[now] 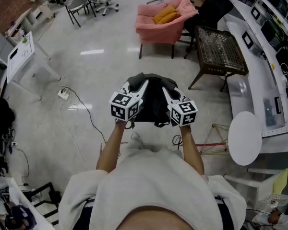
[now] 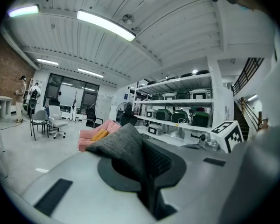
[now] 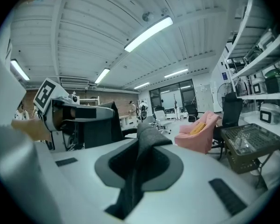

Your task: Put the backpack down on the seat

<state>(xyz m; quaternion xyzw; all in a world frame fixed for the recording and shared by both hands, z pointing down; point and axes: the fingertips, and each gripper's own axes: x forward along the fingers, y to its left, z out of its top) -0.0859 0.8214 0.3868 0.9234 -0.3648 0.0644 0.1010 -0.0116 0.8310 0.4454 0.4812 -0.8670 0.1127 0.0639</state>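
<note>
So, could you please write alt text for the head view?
A person holds up a black fabric backpack, clamped by both the left gripper and the right gripper. A pink upholstered armchair with an orange cushion stands ahead on the pale shiny floor.

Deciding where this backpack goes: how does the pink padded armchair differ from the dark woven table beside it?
The pink padded armchair has a back; the dark woven table has none. The armchair holds an orange cushion; the table carries none. Both stand on the pale floor.
</note>
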